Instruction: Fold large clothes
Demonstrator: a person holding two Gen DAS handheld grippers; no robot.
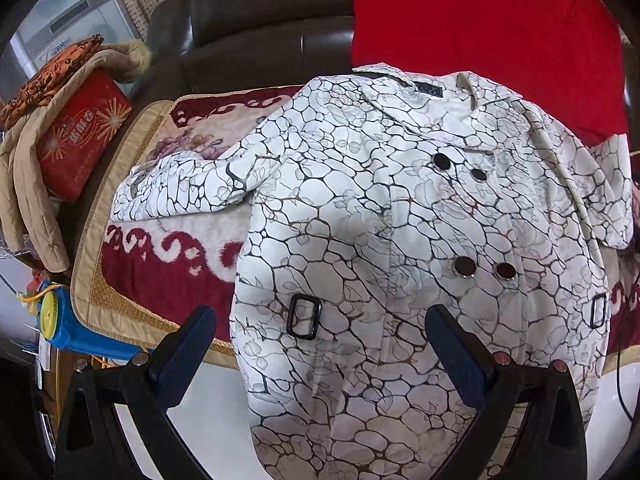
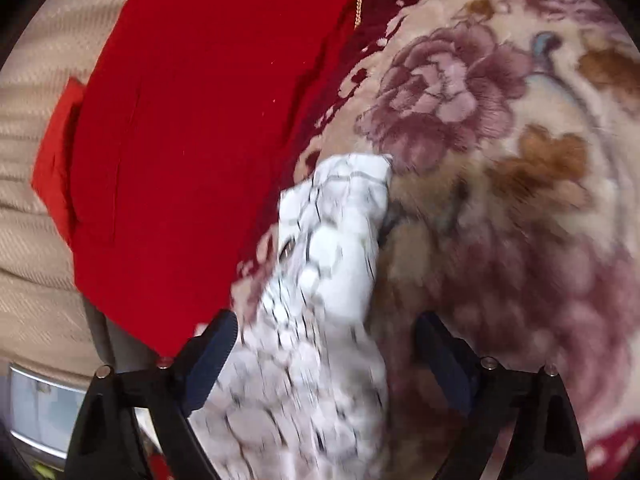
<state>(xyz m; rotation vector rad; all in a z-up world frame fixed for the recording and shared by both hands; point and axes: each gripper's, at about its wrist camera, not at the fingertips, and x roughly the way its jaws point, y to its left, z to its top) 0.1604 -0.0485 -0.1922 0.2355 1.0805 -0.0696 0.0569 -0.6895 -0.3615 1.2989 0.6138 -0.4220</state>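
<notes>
A white coat (image 1: pixel 360 220) with a dark crackle print lies face up on a floral blanket (image 1: pixel 176 272) that covers a dark leather sofa (image 1: pixel 248 32). Its collar points toward the sofa back, and its hem hangs over the blanket's front edge. Four round buttons (image 1: pixel 464 267) sit in two pairs down the front, and a black buckle (image 1: pixel 304 315) lies at the waist. One sleeve (image 1: pixel 180 192) stretches sideways across the blanket, away from the body. A folded red garment (image 1: pixel 480 40) lies beyond the collar, against the sofa back. The left gripper (image 1: pixel 320 356) hovers above the coat's lower front with its jaws wide apart and nothing between them. The right gripper (image 2: pixel 326 354) is over the coat's other sleeve (image 2: pixel 336 240), which runs up between the jaws and ends in a cuff on the blanket (image 2: pixel 520 160); this view is blurred. These jaws stand apart, and the pads do not press the cloth. The same red garment (image 2: pixel 192 120) lies just beside this sleeve. At the sofa's far end sit a red box (image 1: pixel 80 136), a tan padded jacket (image 1: pixel 28 184) draped round it, and an orange patterned cloth (image 1: pixel 52 76) on top. A blue and yellow toy (image 1: pixel 68 328) lies below the blanket's corner.
</notes>
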